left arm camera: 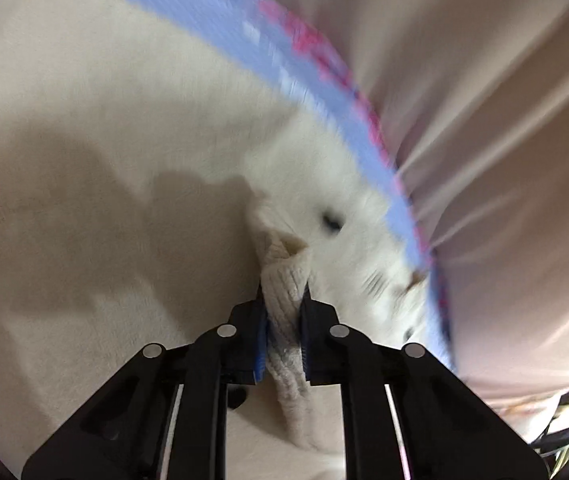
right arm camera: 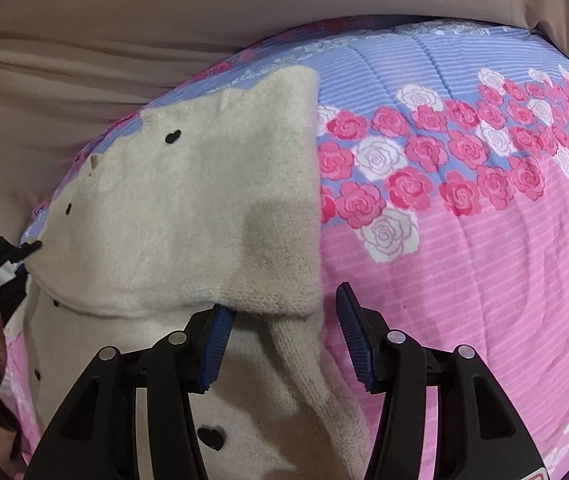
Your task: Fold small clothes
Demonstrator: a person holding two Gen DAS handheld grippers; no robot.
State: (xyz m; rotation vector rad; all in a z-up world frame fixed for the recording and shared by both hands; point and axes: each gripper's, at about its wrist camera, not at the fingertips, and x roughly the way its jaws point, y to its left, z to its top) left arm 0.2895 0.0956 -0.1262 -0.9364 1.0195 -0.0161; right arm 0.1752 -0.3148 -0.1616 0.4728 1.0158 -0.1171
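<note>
Cream knitted cardigan (right arm camera: 188,208) with black heart buttons lies on the pink-and-blue rose quilt (right arm camera: 464,240), one fold apparently laid over, more remaining; left gripper (left arm camera: 284,320) pinches a ribbed edge, right gripper (right arm camera: 284,328) gapes halfway over a sleeve, gripping nothing.

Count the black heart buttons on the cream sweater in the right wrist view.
2 clear hearts: one near the upper left, one at the bottom between the fingers. Smaller dark dots are unclear; folds may hide more.

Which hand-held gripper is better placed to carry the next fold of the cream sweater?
Left. The left hand-held gripper is already shut on a ribbed edge of the cream knit sweater, while the right hand-held gripper stands open over the hem, holding nothing.
</note>
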